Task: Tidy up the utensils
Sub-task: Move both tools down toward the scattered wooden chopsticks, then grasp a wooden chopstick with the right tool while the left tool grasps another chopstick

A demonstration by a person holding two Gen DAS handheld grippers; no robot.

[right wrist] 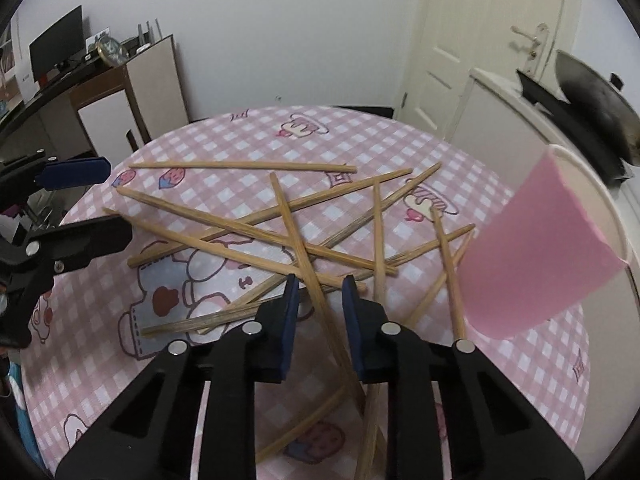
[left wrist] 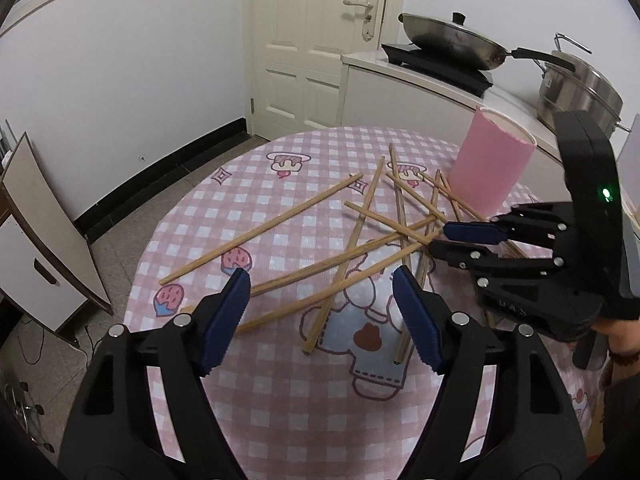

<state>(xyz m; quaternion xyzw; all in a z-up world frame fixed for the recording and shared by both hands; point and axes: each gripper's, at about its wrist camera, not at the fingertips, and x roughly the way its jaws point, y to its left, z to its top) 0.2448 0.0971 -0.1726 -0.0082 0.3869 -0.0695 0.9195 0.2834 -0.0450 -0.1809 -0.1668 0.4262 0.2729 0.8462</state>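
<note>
Chopsticks (right wrist: 256, 236) lie crisscrossed on the checked tablecloth (right wrist: 248, 140) beside a pink holder (right wrist: 536, 256). The right gripper (right wrist: 320, 308) straddles one stick, narrowed but not visibly pinching; the left gripper (left wrist: 320, 312) hangs spread. Light, stiff and thin, each stick likely wants a mid-length grip.

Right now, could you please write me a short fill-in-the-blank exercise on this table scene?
1. The loose chopsticks lie crossed on a checked ____ tablecloth.
2. The pink cup stands ____.
3. The wider-open tongs are the ____ tongs.
4. One chopstick runs between the ____ tongs.

Missing: pink; upright; left; right
</note>
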